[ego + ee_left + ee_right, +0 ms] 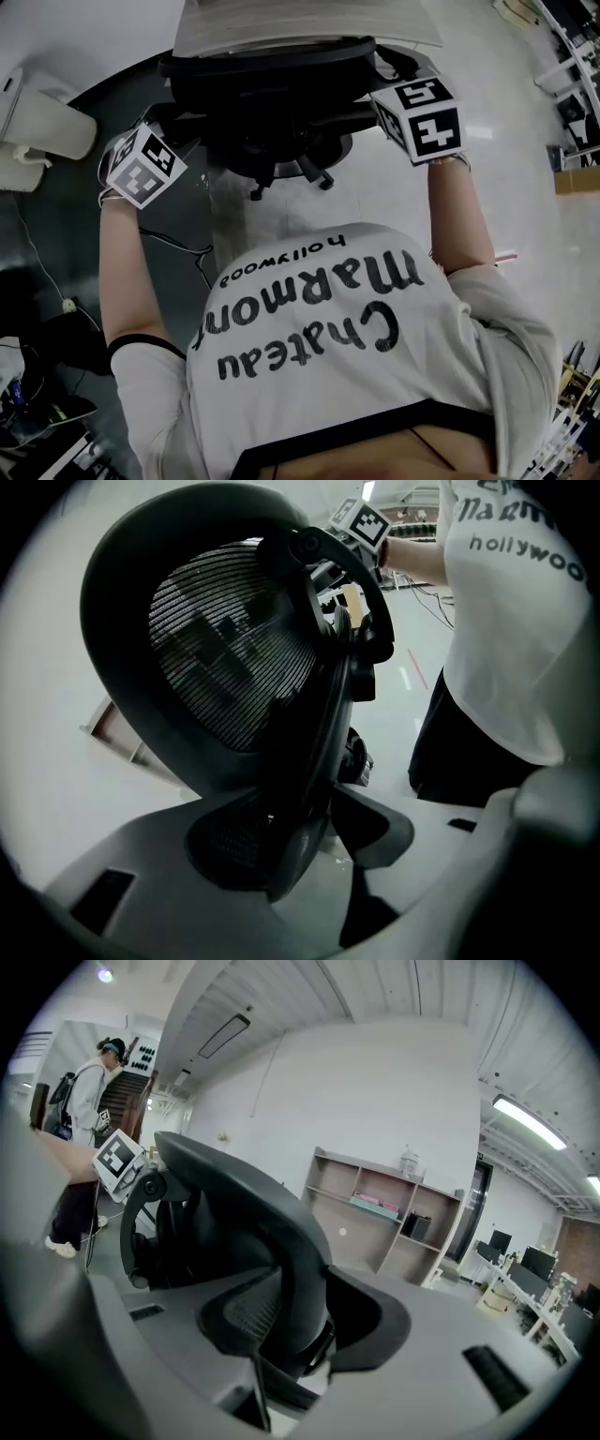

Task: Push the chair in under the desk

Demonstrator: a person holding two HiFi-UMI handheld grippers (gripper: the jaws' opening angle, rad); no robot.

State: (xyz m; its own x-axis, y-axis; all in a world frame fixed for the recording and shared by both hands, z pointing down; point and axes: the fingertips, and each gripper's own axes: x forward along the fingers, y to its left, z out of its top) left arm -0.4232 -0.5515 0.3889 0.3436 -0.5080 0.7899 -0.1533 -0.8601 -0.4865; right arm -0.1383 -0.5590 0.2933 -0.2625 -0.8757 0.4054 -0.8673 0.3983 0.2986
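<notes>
1. Black-and-white marker cube [142, 166] identifies the left gripper [314, 841] at the left of the head view. We find its jaws pinching the left edge of the backrest frame of the chair [234, 649].
2. At centre, directly ahead of the person, we note the chair itself: black, with a mesh backrest [272, 66]. The backrest top lies at the near edge of the pale desk [309, 23]; whether they touch we cannot tell. The seat is hidden from above. The castor base [291, 169] shows on the floor on the near side.
3. At the right, the right gripper [323, 1326] has its jaws clamped on the opposite edge of the same backrest frame.
4. Beyond it, the right gripper view shows an open shelf unit [394, 1208] against the wall, well apart from the chair.
</notes>
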